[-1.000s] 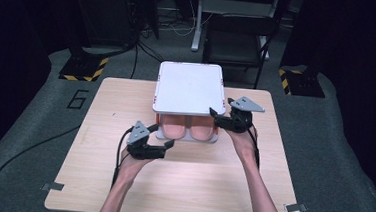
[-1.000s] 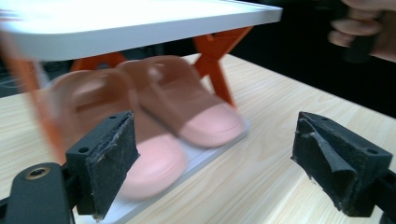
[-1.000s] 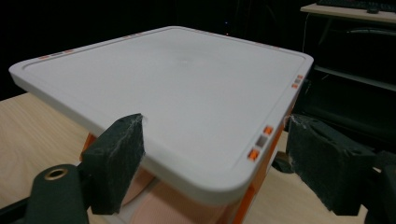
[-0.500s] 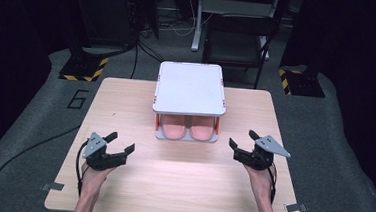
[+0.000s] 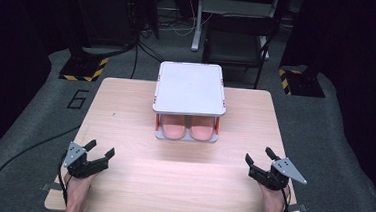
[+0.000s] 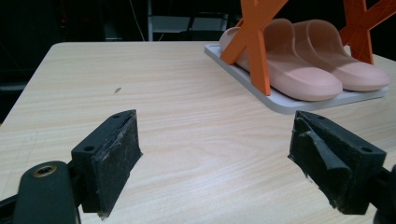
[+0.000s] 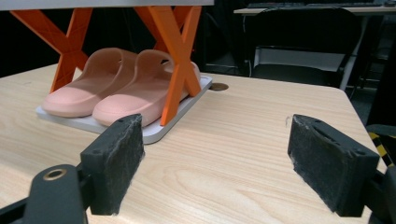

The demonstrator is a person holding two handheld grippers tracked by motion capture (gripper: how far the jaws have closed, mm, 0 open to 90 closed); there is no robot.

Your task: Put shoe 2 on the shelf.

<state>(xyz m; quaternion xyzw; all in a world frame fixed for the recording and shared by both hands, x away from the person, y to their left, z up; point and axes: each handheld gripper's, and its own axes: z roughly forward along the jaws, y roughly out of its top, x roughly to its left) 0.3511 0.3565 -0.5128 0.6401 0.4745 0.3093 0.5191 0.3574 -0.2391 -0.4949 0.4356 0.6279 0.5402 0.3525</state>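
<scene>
Two pink slippers (image 5: 188, 131) sit side by side on one two-tier rack (image 5: 190, 88) mid-worktop (image 5: 126, 106). Left gripper (image 5: 97, 153) and right gripper (image 5: 258, 159) rest near the front corners, jaws spread, empty.

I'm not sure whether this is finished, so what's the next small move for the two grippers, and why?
Probably none beyond resting. The left gripper and right gripper are open, empty, at the table's near corners, and both pink slippers sit side by side on the lower shelf of the rack.

Pink slippers (image 5: 188, 131) sit under a white rack (image 5: 190, 88) on the table (image 5: 181, 180).
</scene>
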